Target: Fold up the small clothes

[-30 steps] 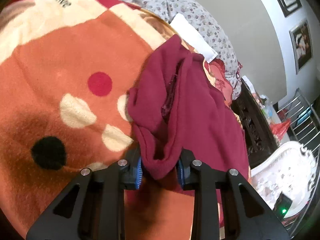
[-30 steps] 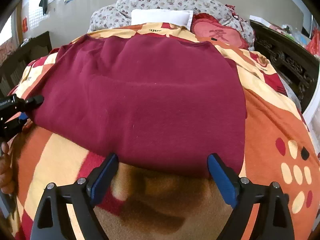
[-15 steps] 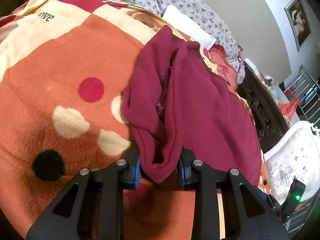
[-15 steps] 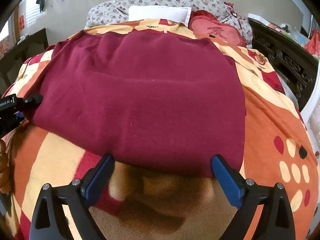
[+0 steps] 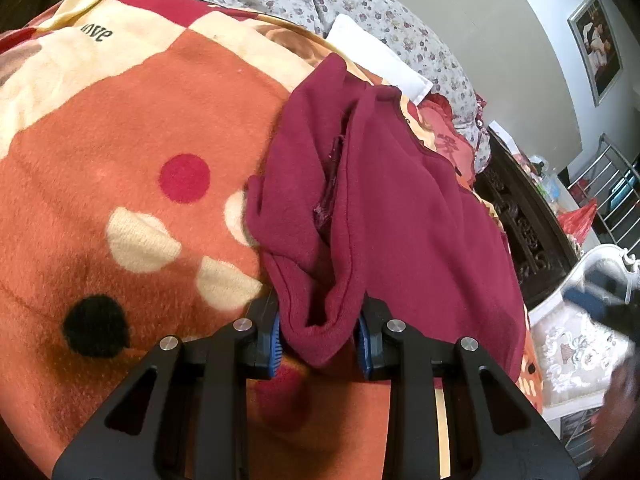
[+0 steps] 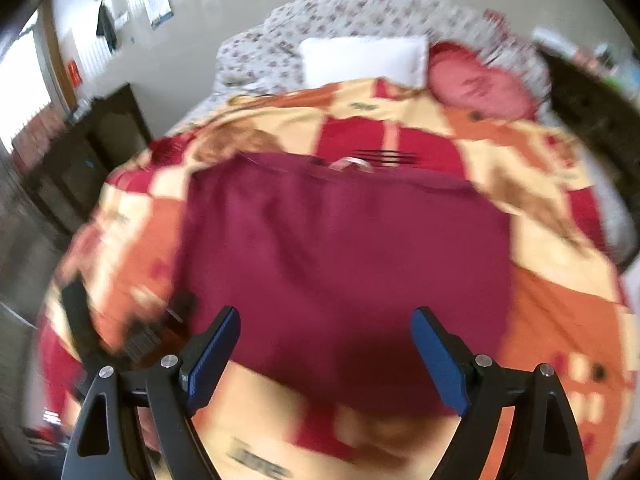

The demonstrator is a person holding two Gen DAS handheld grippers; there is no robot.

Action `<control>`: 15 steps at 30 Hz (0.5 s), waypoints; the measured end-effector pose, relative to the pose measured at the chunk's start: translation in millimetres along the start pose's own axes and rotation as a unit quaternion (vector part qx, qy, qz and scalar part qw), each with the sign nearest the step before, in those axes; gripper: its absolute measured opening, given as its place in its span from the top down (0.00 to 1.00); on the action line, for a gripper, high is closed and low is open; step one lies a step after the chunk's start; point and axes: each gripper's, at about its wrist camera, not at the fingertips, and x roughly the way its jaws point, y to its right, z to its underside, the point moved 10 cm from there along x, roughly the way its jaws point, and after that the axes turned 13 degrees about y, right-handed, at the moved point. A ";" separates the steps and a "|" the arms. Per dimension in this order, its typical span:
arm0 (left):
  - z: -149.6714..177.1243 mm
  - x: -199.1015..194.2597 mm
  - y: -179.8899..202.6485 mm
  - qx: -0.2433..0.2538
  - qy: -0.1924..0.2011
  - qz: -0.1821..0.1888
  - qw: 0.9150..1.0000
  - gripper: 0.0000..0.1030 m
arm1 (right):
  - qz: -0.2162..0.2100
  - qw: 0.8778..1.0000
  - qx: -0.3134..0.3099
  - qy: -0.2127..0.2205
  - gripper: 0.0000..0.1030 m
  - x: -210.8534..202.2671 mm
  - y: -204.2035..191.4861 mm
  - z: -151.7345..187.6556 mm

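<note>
A maroon fleece garment (image 5: 400, 208) lies spread on the patterned orange blanket (image 5: 120, 140) of a bed. My left gripper (image 5: 320, 338) is shut on a bunched corner of it at the near edge, blue pads pressing the folded cloth from both sides. In the right wrist view the same maroon garment (image 6: 344, 256) lies flat below and ahead, blurred by motion. My right gripper (image 6: 324, 354) hangs above its near edge with jaws wide and closing, nothing between the blue pads (image 6: 438, 360). The left gripper's black body (image 6: 80, 320) shows blurred at the garment's left edge.
A white pillow (image 6: 360, 60), a red cushion (image 6: 480, 80) and a floral quilt (image 5: 360, 12) pile up at the bed's head. Dark carved furniture (image 5: 520, 216) and a white ornate frame (image 5: 580, 320) flank the right side; a dark cabinet (image 6: 92, 152) stands left.
My right gripper has lifted up and away from the garment's near edge, so more of the bed shows and the view is blurred. The left gripper keeps its grip in place.
</note>
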 end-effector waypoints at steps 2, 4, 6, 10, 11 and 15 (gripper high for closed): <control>-0.3 -1.3 0.1 0.003 0.000 -0.002 1.000 0.73 | -0.035 0.999 0.020 -0.020 0.17 26.3 -19.8 -18.9; -1.8 -5.9 1.7 0.014 0.007 -0.011 1.000 0.75 | -0.080 0.995 0.050 -0.045 0.17 49.9 -43.9 -29.6; -5.5 -12.6 6.4 0.031 0.026 -0.018 0.999 0.82 | -0.109 0.989 0.083 -0.053 0.17 70.6 -57.9 -47.2; -9.6 -27.0 24.3 0.087 0.064 -0.042 0.993 0.85 | -0.167 0.967 0.174 -0.088 0.17 110.3 -80.6 -59.7; -9.6 -30.1 28.9 0.096 0.071 -0.044 0.992 0.86 | -0.169 0.962 0.190 -0.101 0.17 120.5 -83.5 -59.2; -6.7 -39.2 50.7 0.144 0.089 -0.039 0.985 0.87 | -0.157 0.957 0.192 -0.153 0.17 155.8 -103.5 -55.7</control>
